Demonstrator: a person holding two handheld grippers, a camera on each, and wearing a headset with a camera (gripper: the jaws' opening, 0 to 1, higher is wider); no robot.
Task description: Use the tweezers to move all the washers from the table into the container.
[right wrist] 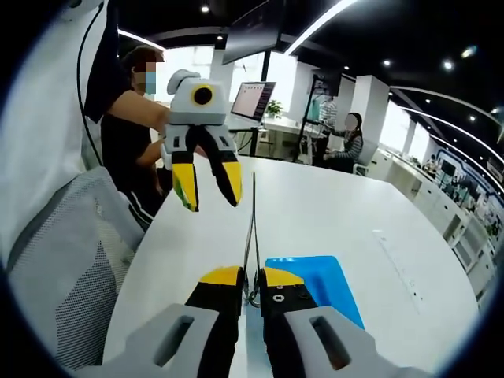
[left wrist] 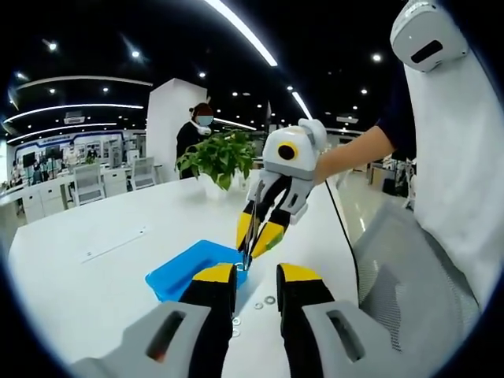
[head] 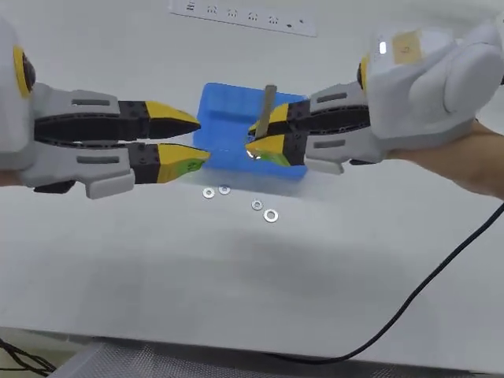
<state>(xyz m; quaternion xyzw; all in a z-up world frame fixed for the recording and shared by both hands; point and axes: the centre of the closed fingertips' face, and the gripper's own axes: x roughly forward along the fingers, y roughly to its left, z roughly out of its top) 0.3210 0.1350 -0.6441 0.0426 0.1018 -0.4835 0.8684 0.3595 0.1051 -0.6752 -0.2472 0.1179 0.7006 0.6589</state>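
Note:
My right gripper [head: 252,140] is shut on a pair of thin metal tweezers [head: 266,110], whose tips hang over the front of the blue container [head: 224,110]. Something shiny glints at the tweezer tips; I cannot tell whether it is a washer. Several small silver washers [head: 271,215] lie on the white table just in front of the container. My left gripper [head: 201,139] hovers open and holding nothing, left of the container. The left gripper view has its own open gripper [left wrist: 256,279], the right gripper [left wrist: 257,240], tweezers [left wrist: 250,232], container [left wrist: 185,272] and washers [left wrist: 270,300]. In the right gripper view my gripper [right wrist: 252,277] clamps the tweezers [right wrist: 253,220], facing the left gripper [right wrist: 211,201].
A white power strip [head: 244,16] lies at the table's far edge. A black cable [head: 441,268] runs across the table's right front. The table's front edge [head: 236,346] is close below. A grey mesh chair [right wrist: 71,268] stands beside the table, and people are in the room behind.

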